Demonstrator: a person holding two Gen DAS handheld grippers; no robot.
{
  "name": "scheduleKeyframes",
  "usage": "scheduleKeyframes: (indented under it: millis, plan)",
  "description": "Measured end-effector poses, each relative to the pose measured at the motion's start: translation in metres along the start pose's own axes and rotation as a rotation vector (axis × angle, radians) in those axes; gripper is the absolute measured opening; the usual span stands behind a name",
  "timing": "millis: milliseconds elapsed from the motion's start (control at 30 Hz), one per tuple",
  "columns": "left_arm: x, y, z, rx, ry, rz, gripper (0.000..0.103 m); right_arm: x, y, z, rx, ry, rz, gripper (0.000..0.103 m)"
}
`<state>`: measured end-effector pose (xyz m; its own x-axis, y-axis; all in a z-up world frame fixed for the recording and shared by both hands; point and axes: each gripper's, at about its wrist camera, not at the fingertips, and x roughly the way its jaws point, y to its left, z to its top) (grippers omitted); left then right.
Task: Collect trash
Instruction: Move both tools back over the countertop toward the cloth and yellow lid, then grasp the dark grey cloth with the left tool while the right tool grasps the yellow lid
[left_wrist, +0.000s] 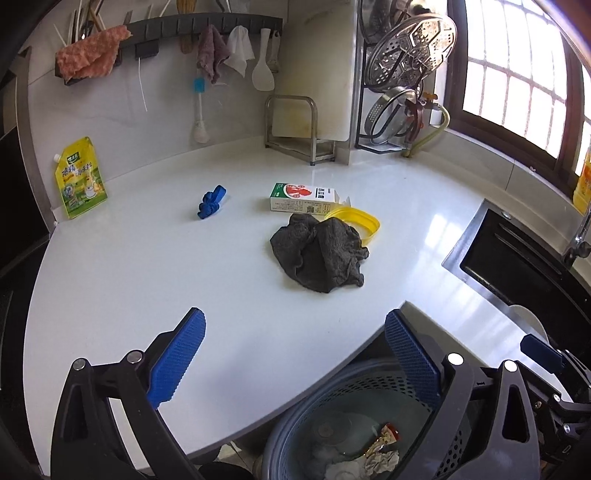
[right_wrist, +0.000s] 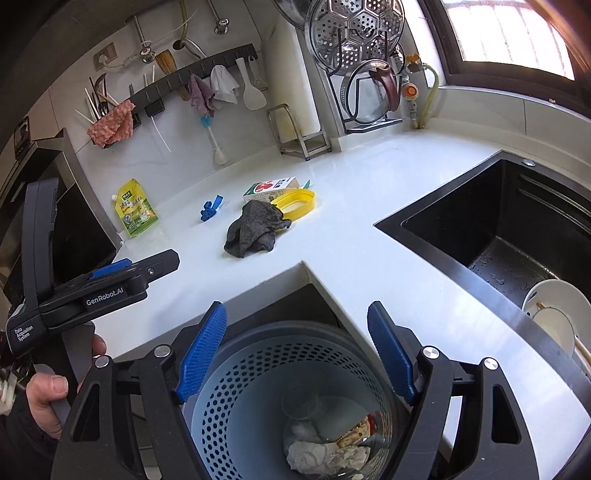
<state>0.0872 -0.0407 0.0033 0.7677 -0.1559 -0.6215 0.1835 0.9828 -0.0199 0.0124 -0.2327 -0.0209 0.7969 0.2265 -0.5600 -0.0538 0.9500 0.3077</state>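
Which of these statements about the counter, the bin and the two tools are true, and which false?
1. The dark cloth partly covers the yellow lid. True.
2. The carton stands upright. False: it lies on its side.
3. The bin holds crumpled paper. True.
4. The right tool grips a wrapper. False: its jaws are open and hold nothing.
5. The left tool is open. True.
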Motion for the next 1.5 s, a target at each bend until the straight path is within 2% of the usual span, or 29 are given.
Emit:
scheduleKeyframes:
  millis: [167,267,433,600,700,733,800,900,1033,1067,1433,1500]
  plan:
    - [0.035,-0.005,0.019,-0.026,0.027,-0.022,0.096,0.010,-0.010,0.018,0.024,-0.013,-0.001,0.075]
    - [0.060,-0.004,0.027,-0.043,0.054,-0.009,0.096,0.015,-0.014,0.024,0.035,-0.014,0.005,0.075]
    - [0.098,-0.002,0.038,-0.072,0.145,-0.007,0.096,0.027,-0.017,0.026,0.045,0.001,0.015,0.075]
    - [0.123,-0.005,0.041,-0.059,0.202,0.011,0.096,0.040,-0.019,0.024,0.061,0.023,0.019,0.075]
    - [0.130,-0.002,0.042,-0.075,0.204,-0.019,0.094,0.047,-0.019,0.024,0.064,0.030,0.017,0.075]
    - [0.132,-0.002,0.043,-0.072,0.197,-0.014,0.092,0.049,-0.019,0.024,0.063,0.033,0.015,0.075]
    - [0.135,-0.002,0.043,-0.065,0.205,-0.029,0.074,0.055,-0.018,0.024,0.060,0.042,0.009,0.075]
    - [0.137,-0.002,0.044,-0.065,0.209,-0.061,0.063,0.063,-0.016,0.024,0.056,0.055,0.007,0.075]
    - [0.134,0.005,0.045,-0.071,0.191,-0.076,0.040,0.071,-0.008,0.031,0.032,0.059,0.011,0.075]
    - [0.132,0.007,0.045,-0.073,0.192,-0.090,0.027,0.074,-0.006,0.033,0.023,0.061,0.010,0.075]
    - [0.124,0.037,0.046,-0.061,0.188,-0.062,0.022,0.117,0.023,0.079,-0.121,0.126,-0.013,0.078]
    - [0.121,0.043,0.048,-0.063,0.180,-0.059,0.015,0.126,0.029,0.088,-0.148,0.127,-0.023,0.080]
